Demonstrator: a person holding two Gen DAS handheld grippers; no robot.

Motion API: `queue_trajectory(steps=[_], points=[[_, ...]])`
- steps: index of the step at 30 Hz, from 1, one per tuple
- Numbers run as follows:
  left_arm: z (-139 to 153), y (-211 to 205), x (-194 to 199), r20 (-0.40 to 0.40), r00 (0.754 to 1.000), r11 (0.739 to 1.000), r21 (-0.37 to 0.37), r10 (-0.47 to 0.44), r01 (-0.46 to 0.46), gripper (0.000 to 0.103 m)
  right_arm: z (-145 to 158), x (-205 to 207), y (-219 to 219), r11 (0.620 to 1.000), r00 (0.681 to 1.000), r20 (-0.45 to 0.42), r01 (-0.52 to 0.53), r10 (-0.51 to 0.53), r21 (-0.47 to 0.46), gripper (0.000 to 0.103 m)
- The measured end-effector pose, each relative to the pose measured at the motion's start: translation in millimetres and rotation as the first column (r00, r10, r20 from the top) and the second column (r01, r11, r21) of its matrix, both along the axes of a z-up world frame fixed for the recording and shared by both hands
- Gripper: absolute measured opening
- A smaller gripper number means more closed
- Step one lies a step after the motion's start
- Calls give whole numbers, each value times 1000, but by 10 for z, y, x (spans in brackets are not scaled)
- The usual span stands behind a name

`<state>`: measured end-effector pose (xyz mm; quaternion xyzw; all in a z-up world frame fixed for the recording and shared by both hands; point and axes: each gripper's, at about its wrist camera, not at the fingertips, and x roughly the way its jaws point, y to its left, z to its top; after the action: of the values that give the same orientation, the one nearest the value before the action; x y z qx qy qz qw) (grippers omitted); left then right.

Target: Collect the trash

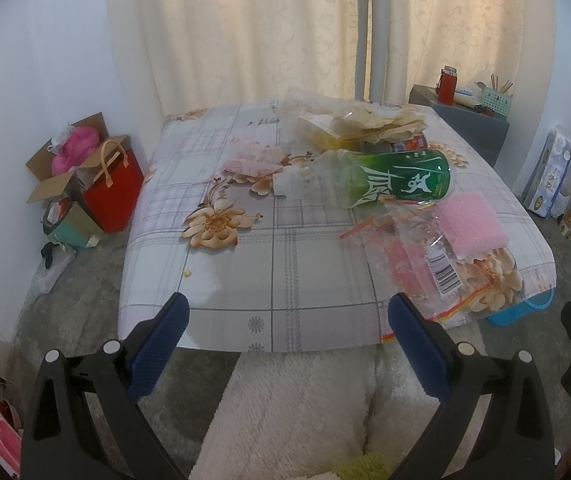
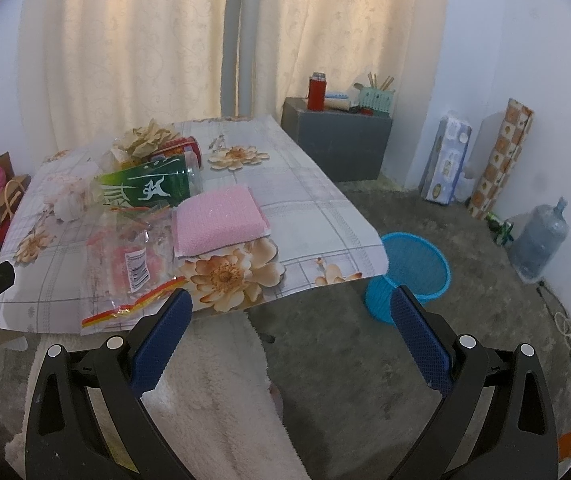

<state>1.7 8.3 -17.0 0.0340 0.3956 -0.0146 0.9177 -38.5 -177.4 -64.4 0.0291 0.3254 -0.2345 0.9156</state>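
left gripper [image 1: 287, 320] fingers apart, empty | right gripper [image 2: 291, 314] fingers apart, empty | green bottle [image 1: 395, 184] ahead on table [image 1: 245, 280], untouched

trash [image 1: 381, 184] on table [image 1: 245, 280], basket [image 2: 409, 276] beside it

On the floral-print table [image 1: 245, 280] there was one green-labelled clear plastic bottle [image 1: 397, 184], one pink bubble-wrap pouch [image 2: 219, 220], one clear zip bag with a barcode sticker [image 2: 125, 264], one red drink can [image 2: 181, 148], partly hidden, and one heap of crumpled beige wrappers [image 1: 369, 120]. On the floor: one round blue plastic basket [image 2: 413, 276], one big clear water jug [image 2: 541, 236]. Two open blue-padded grippers, the left [image 1: 285, 318] and the right [image 2: 291, 314].
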Motion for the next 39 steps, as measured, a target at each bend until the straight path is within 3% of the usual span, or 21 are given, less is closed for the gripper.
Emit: queue_trajectory(steps=[5, 9, 13, 16, 21, 22, 30, 37, 39], points=[[-75, 42, 109, -39, 999, 1000, -3, -24, 24, 98, -16, 102, -47, 999, 1000, 5, -25, 25, 37, 95], [-108, 136, 238, -49, 996, 993, -96, -78, 73, 98, -34, 199, -127, 996, 998, 0, -56, 56, 67, 95], [-76, 264, 272, 17, 991, 963, -232, -135, 136, 98, -60, 275, -237, 989, 995, 18, -99, 97, 108, 95], [-60, 299, 302, 41, 989, 953, -263, -143, 149, 98, -77, 346, -320, 980, 992, 43, -125, 119, 156, 95], [-96, 258, 399, 30, 980, 919, -341, -199, 197, 98, -90, 548, -407, 959, 984, 45, -180, 174, 221, 95], [-105, 206, 425, 33, 972, 903, -363, -234, 230, 98, -100, 612, -436, 949, 981, 35, -192, 190, 248, 95], [-300, -209, 662, -62, 925, 846, -430, -375, 315, 98, -136, 858, -721, 901, 971, 56, -237, 232, 363, 95], [-569, -496, 917, -196, 896, 871, -387, -399, 303, 97, -280, 1205, -858, 852, 949, 17, -290, 314, 437, 95], [-615, -567, 940, -215, 888, 880, -353, -407, 318, 93, -355, 1344, -911, 837, 945, -4, -287, 327, 465, 95]])
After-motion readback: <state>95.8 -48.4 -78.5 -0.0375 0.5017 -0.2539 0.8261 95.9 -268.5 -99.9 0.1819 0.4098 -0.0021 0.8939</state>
